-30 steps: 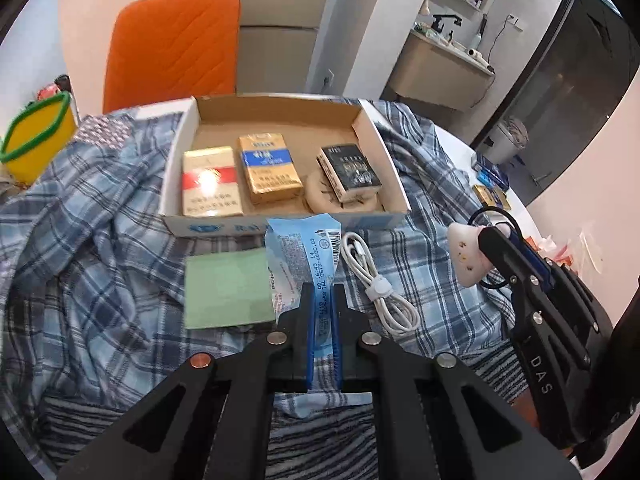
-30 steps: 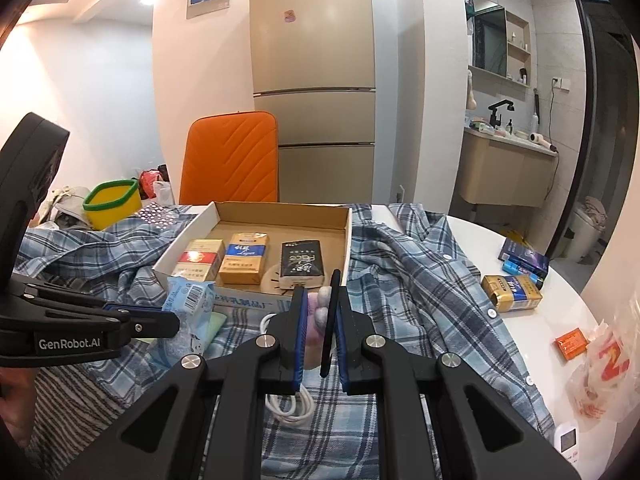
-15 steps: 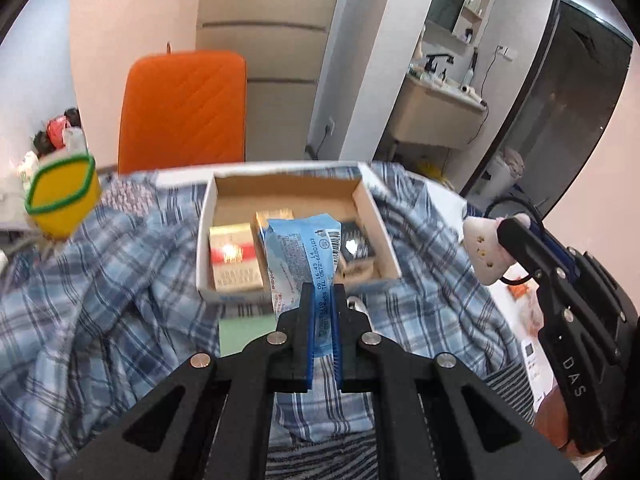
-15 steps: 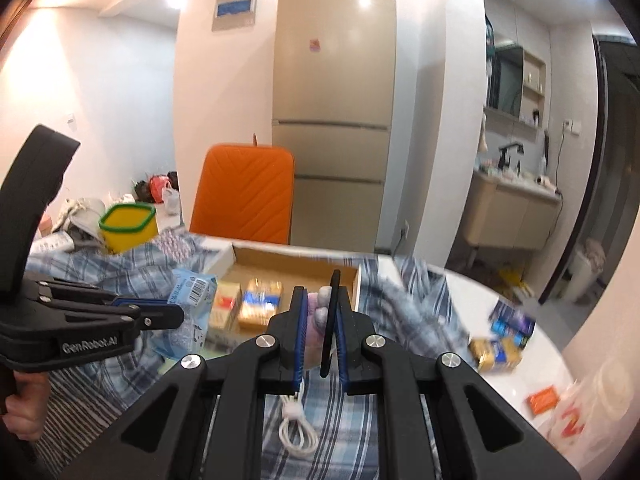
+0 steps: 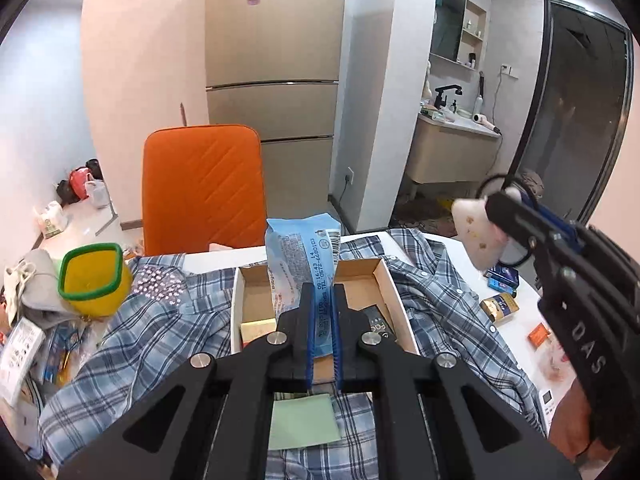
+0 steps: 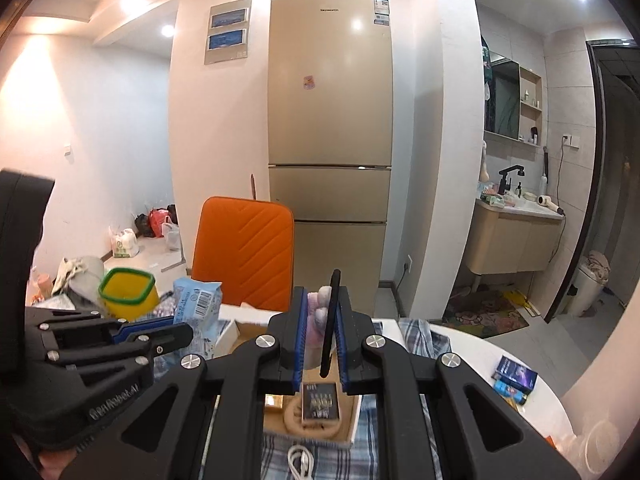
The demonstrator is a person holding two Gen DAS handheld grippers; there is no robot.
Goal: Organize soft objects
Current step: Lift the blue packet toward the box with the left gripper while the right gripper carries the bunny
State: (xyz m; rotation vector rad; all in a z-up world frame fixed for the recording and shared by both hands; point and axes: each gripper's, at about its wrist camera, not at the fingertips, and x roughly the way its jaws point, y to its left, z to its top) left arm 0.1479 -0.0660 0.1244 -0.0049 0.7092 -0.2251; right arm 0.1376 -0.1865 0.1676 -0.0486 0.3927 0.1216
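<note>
My left gripper [image 5: 322,312] is clamped on a light blue crinkly plastic packet [image 5: 304,256], held up in the air above the near edge of the shallow brown cardboard box [image 5: 394,300]. My right gripper [image 6: 322,320] is pinched on a small cream-and-pink soft plush toy [image 5: 474,232] with a black loop, held up at the right, clear of the table. Below both, a blue plaid cloth shirt [image 5: 152,336] spreads over the white round table [image 6: 472,360]; its bare rim curves away at the far right. A pale green paper square [image 5: 304,424] lies just near of the box. A yellow cup with a green rim [image 5: 94,280] stands at the far left. An orange padded chair [image 5: 204,192] backs the far edge.
</note>
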